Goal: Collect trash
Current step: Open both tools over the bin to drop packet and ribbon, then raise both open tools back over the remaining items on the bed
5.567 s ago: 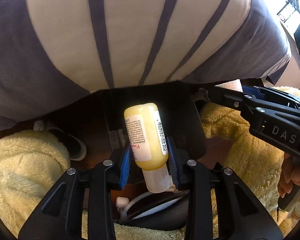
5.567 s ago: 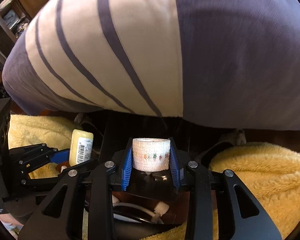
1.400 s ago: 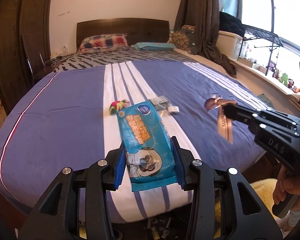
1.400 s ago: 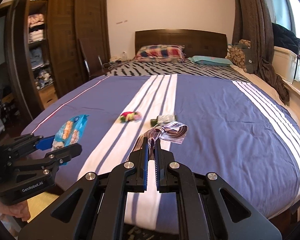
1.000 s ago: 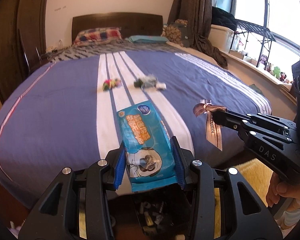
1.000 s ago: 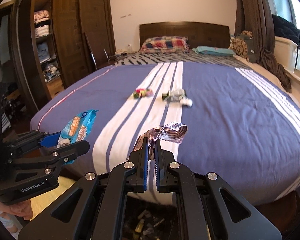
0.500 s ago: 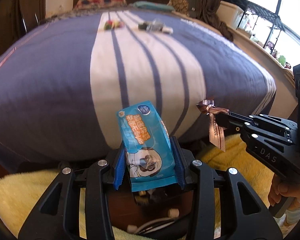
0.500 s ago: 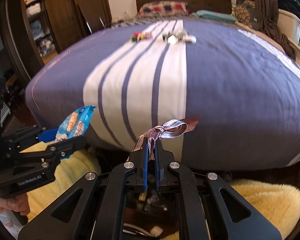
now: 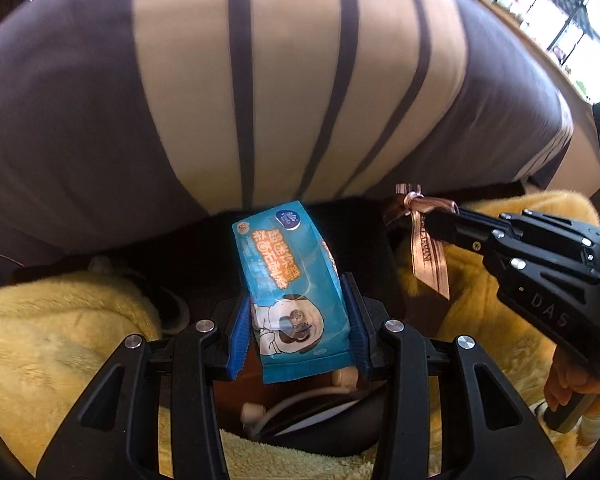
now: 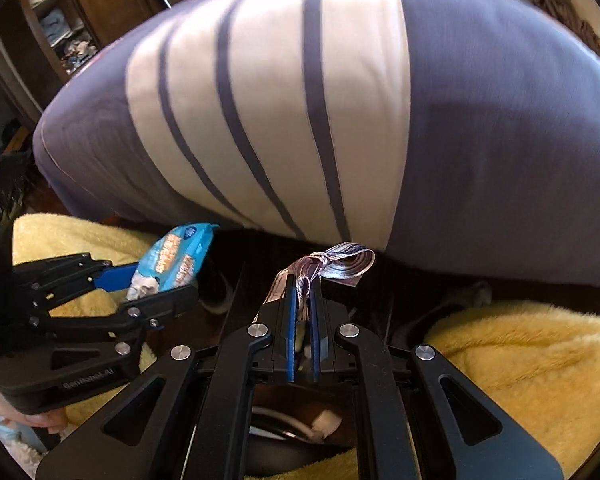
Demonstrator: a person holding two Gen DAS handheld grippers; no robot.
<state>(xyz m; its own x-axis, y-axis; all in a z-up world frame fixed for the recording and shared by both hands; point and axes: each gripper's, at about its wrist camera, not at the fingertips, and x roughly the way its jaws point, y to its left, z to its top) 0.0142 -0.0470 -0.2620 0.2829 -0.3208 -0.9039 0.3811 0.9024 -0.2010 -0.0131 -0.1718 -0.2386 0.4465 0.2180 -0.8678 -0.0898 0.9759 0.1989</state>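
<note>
A home bedroom: a bed (image 10: 480,128) under a blue-and-white striped cover, a dark wooden wardrobe (image 10: 72,20) with folded clothes, and a fluffy yellow rug (image 10: 532,356) on the floor

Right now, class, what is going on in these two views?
A person is collecting trash with two handheld grippers. The left gripper is shut on a blue wipes packet; the right gripper pinches a brown ribbon. Both are held low at the foot of the striped bed, above a dark bin between yellow rugs.
</note>
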